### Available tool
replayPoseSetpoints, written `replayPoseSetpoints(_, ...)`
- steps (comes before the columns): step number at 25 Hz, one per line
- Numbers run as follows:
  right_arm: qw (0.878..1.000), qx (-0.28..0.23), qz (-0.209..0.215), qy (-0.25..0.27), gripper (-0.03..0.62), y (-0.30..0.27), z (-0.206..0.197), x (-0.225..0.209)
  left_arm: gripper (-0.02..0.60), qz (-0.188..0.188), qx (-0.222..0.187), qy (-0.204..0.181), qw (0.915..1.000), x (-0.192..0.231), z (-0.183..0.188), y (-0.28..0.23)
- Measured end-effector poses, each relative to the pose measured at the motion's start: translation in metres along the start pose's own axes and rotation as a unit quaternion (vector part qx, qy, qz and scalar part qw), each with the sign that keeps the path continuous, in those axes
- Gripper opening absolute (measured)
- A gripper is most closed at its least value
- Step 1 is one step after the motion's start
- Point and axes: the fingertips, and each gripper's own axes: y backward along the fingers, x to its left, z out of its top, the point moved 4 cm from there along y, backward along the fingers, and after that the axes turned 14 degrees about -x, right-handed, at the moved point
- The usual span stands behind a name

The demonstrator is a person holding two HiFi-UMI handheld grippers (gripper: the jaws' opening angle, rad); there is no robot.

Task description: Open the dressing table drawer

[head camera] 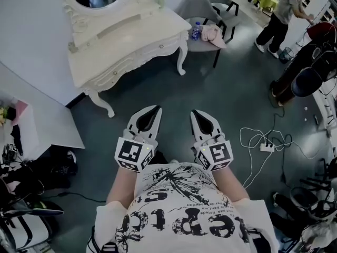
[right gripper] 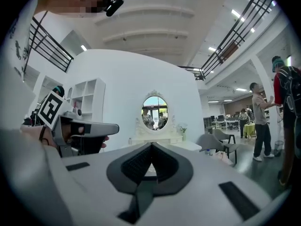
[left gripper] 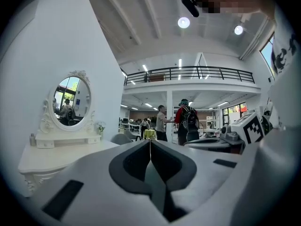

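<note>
Held level, side by side before the person's chest, the left tool (head camera: 156, 108) and right tool (head camera: 194, 112) both have their jaws closed together on nothing. Well ahead, against the wall, stands the dressing table (head camera: 126, 33), its drawer (head camera: 141, 57) shut.

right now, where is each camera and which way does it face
Head view: on the person's head, looking steeply down at the dressing table; shows their shirt, left gripper and right gripper.
Left gripper view: on the left gripper, level, past shut jaws toward standing people; right gripper at its right edge.
Right gripper view: on the right gripper, level, facing the mirror; left gripper at left.
Shared: both gripper views show that mirror.
</note>
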Motion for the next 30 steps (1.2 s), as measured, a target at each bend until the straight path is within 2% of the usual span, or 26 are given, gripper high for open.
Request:
replayPoseSetpoints(9, 1.0, 0.006, -0.023, -0.015, 0.017, 0.006, -0.008, -0.022, 0.02, -0.002, 0.014, 0.004, 0.9999, -0.009, -0.015, -0.011)
replayPoseSetpoints(14, 0.999, 0.019, -0.022, -0.025, 0.017, -0.016, -0.019, -0.03, 0.02, 0.006, 0.029, 0.011, 0.9995, 0.009, -0.024, -0.02)
replayPoseSetpoints(22, 0.999, 0.04, -0.024, -0.026, 0.017, -0.098, -0.04, -0.049, 0.02, 0.011, 0.035, 0.026, 0.999, 0.085, -0.039, -0.071)
replayPoseSetpoints(30, 0.998, 0.045, -0.031, -0.011, 0.018, -0.229, -0.047, -0.083, 0.02, 0.002, 0.025, 0.036, 0.9991, 0.198, -0.037, -0.158)
